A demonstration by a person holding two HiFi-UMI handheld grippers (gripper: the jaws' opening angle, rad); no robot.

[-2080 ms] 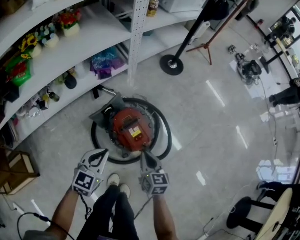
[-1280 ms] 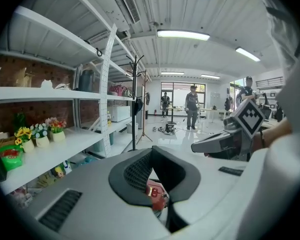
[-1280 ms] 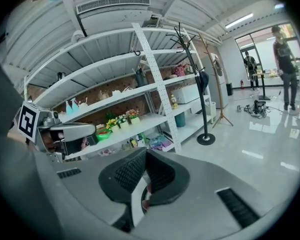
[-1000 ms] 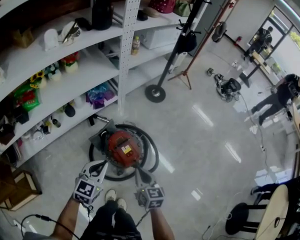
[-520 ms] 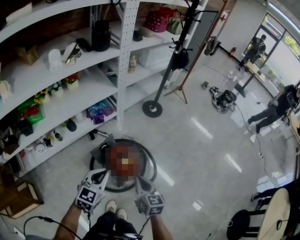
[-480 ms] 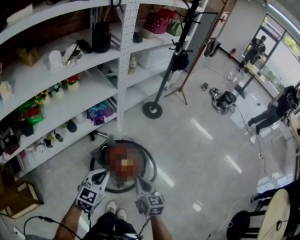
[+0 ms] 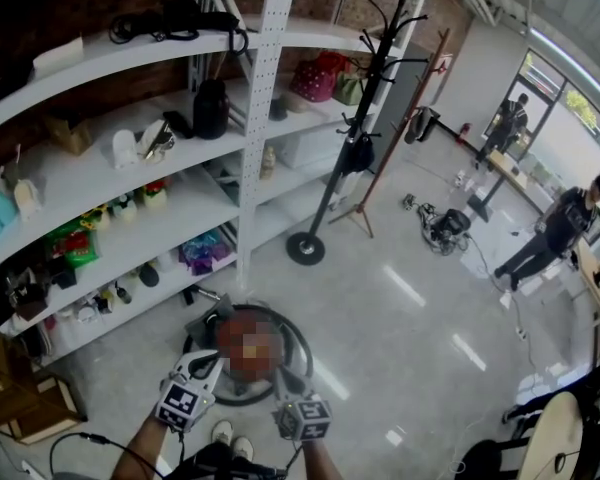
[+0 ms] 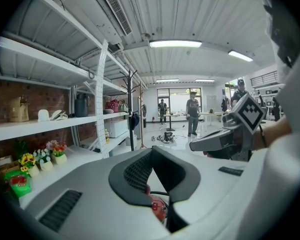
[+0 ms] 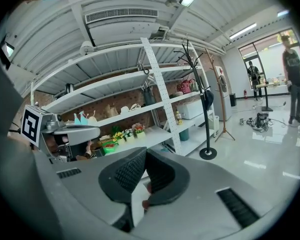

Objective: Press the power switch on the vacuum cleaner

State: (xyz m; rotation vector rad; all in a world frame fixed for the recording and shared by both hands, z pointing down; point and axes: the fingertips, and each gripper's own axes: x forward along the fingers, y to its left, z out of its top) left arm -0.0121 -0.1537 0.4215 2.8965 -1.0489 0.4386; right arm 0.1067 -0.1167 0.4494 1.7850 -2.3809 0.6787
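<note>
- The red vacuum cleaner (image 7: 248,353) sits on the glossy floor (image 7: 430,298) in front of the white shelves (image 7: 130,218), with its black hose (image 7: 306,343) coiled around it
- The left tool (image 7: 206,360) hangs above its near edge, narrow, tips together, holding nothing
- The right tool (image 7: 282,373) hangs just beside it, likewise narrow and empty

The vacuum cleaner (image 8: 158,208) shows red between the black, dot-textured jaws of the left gripper (image 8: 152,150). A black hose (image 7: 307,348) rings it on the glossy pale grey floor (image 7: 420,318). The left gripper and the right gripper (image 9: 145,152) are light grey, with black-and-white square markers. The shelves (image 7: 130,63) are white and the brick wall (image 8: 65,101) is red-brown.
</note>
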